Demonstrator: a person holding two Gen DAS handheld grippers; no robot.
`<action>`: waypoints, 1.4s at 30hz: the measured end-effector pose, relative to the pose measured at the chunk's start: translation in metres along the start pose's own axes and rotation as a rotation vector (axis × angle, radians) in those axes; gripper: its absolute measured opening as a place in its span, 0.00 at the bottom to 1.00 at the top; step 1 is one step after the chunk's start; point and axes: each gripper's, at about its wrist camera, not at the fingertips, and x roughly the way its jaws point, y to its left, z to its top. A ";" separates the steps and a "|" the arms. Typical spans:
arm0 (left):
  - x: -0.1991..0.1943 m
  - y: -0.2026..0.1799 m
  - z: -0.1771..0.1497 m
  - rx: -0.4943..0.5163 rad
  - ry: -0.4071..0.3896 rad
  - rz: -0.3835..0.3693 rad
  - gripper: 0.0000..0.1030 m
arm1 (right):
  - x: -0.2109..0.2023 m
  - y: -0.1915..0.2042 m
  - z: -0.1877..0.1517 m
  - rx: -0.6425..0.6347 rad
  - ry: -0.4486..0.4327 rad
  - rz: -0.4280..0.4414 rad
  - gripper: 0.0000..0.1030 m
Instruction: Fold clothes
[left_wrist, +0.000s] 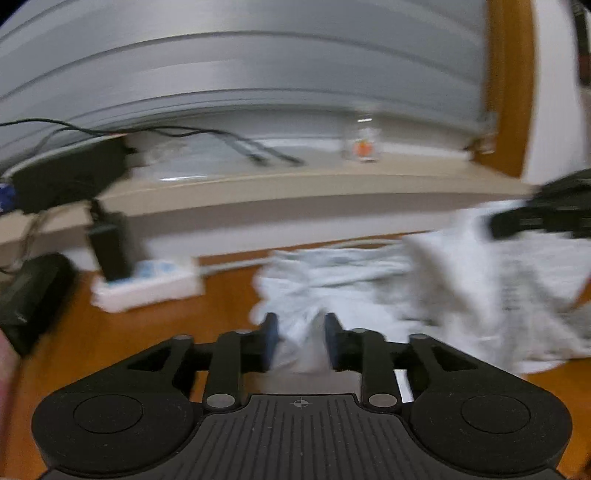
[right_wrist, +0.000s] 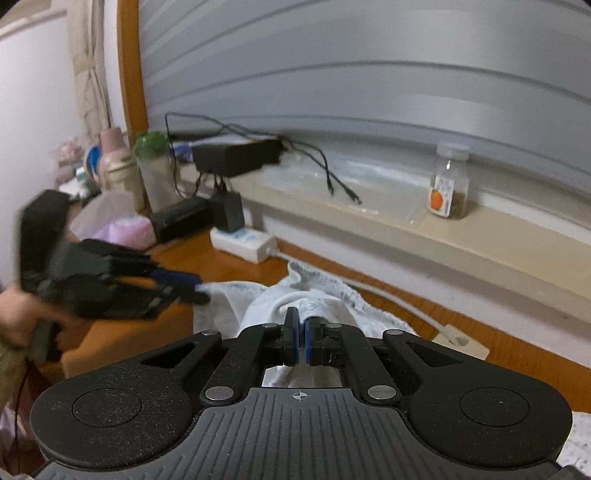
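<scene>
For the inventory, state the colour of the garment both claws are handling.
White garment with a faint grey print; right wrist view shows it best.

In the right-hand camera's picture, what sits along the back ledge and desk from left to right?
Pink bottle → green-capped bottle → black box → loose black cable → small glass jar with an orange on its label.

Each wrist view looks down along its tongs, close over the white garment both share.
</scene>
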 end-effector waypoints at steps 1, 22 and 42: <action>-0.004 -0.009 -0.003 -0.002 -0.011 -0.023 0.35 | 0.004 0.001 0.000 0.000 0.006 -0.005 0.04; 0.017 -0.095 -0.041 0.015 0.086 -0.257 0.04 | 0.010 -0.019 -0.030 0.040 0.062 0.020 0.34; -0.144 0.042 -0.093 -0.109 0.262 -0.057 0.05 | -0.025 -0.128 -0.121 0.195 0.083 -0.211 0.40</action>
